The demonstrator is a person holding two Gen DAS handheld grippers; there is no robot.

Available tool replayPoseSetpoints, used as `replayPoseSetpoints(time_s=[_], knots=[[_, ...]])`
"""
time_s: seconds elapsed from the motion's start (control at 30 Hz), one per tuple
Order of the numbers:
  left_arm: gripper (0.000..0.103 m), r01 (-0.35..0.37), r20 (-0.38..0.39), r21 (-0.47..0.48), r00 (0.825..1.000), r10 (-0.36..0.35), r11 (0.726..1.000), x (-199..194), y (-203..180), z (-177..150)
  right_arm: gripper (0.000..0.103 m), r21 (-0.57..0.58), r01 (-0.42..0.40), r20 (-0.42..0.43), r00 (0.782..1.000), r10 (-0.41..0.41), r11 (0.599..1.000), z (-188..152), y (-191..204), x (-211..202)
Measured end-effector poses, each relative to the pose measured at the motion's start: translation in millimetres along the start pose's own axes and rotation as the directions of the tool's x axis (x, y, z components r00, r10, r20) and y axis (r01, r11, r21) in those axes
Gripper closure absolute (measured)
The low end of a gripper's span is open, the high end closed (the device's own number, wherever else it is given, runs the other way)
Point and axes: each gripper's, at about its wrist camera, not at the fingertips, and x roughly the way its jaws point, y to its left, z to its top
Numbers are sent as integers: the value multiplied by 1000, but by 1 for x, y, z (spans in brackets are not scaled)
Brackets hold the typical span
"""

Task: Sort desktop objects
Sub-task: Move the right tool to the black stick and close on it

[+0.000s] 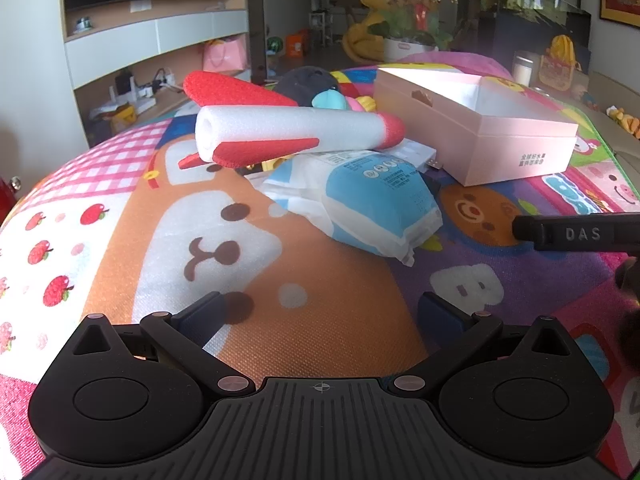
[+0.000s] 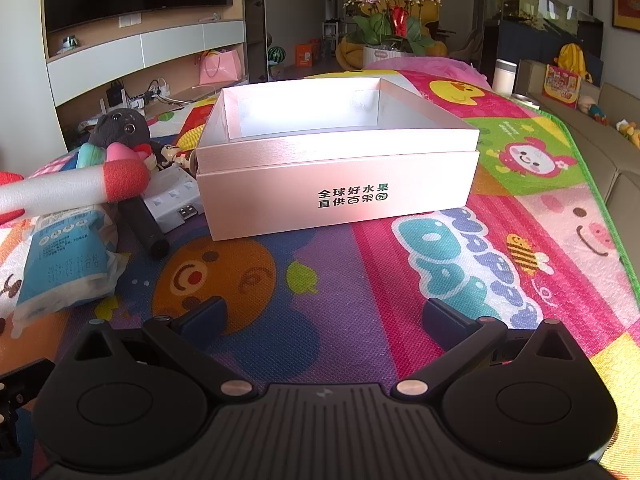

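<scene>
A white foam rocket with red fins (image 1: 288,130) lies on top of a pile, over a blue-and-white tissue pack (image 1: 360,200). An open pink box (image 1: 480,132) stands to the right of the pile. In the right wrist view the box (image 2: 340,192) is straight ahead and looks empty, with the rocket (image 2: 80,188), the tissue pack (image 2: 64,264), a black cylinder (image 2: 144,228) and a white charger (image 2: 176,200) to its left. My left gripper (image 1: 324,316) is open and empty, short of the tissue pack. My right gripper (image 2: 324,316) is open and empty, short of the box.
A dark grey plush (image 2: 120,128) and small toys (image 2: 172,154) lie behind the pile. All rest on a colourful cartoon play mat (image 2: 440,264). The other gripper's black finger (image 1: 576,234) shows at the right of the left wrist view. A sofa edge (image 2: 616,152) borders the mat on the right.
</scene>
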Motion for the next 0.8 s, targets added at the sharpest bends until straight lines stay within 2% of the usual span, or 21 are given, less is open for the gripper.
replayPoseSetpoints(time_s=[0.07,0.17,0.27,0.43,0.57,0.63,0.67,0.73,0.8], knots=[[0,5,-5,-6,1000,-5,1000,0,1,2,0,-10,-27,-38,999,26,1000,6,-6,2],[0,75,0,-8,997,-75,997,1,0,12,0,-25,-18,-45,999,17,1000,8,-2,3],[0,92,28,30,995,-93,995,5,-10,27,0,-18,-23,-54,998,22,1000,7,-3,3],[0,-13,63,143,998,4,990,23,-23,43,0,-38,-40,-88,995,36,998,10,-5,3],[0,-81,97,148,993,68,986,28,-6,48,0,-37,-137,-75,988,134,990,8,-21,-4],[0,-121,94,130,990,109,984,31,6,50,0,23,-169,-31,985,169,985,10,-35,-9],[0,-133,89,117,988,122,984,32,12,51,0,45,-160,15,987,159,986,13,-42,-12],[0,-137,83,88,988,129,987,31,23,52,0,67,-107,124,987,98,992,22,-54,-16],[0,-106,82,55,991,101,993,27,31,51,0,106,-74,212,976,50,992,37,-67,-13]])
